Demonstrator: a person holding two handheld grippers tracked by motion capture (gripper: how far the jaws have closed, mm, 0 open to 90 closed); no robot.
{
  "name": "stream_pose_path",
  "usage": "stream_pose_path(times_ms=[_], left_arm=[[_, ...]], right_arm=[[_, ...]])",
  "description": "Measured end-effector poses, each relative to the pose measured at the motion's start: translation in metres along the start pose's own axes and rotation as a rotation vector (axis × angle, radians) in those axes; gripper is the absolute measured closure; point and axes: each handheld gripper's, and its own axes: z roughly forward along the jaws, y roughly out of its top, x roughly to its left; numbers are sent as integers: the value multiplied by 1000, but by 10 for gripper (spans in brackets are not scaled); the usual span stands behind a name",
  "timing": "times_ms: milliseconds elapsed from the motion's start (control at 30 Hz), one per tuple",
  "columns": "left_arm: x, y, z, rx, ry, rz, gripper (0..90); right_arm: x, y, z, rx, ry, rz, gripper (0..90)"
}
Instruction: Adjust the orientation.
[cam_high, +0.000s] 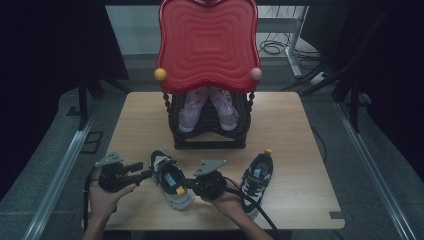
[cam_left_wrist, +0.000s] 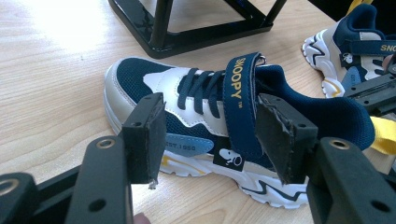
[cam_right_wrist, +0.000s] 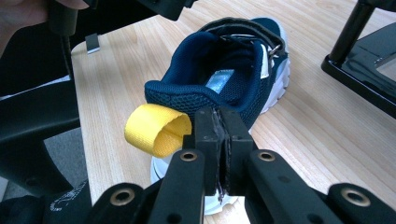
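A navy and white sneaker (cam_high: 170, 177) lies on the wooden table (cam_high: 300, 150), heel toward me, with a yellow pull loop (cam_right_wrist: 156, 128) at its heel. My left gripper (cam_left_wrist: 212, 130) is open, its pads standing apart beside the sneaker's (cam_left_wrist: 201, 93) side and strap, touching nothing. My right gripper (cam_right_wrist: 222, 126) is shut at the back of the sneaker's (cam_right_wrist: 224, 70) heel, just below the collar and right beside the loop; I see nothing between its pads. The matching second sneaker (cam_high: 256, 180) lies to the right.
A black shoe rack (cam_high: 210, 142) stands mid-table just behind the sneakers, holding a pair of pink shoes (cam_high: 190, 107), with a red wavy tray (cam_high: 207, 45) on top. The table's front edge is close below both hands.
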Motion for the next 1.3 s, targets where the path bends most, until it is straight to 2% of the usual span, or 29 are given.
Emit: stream_pose_path(times_ms=[800, 1300], left_arm=[[2, 0, -3, -7, 6, -3, 434], [3, 0, -5, -12, 9, -7, 434]], right_arm=[[5, 3, 9, 21, 33, -31, 865], [8, 5, 17, 9, 67, -48, 866]])
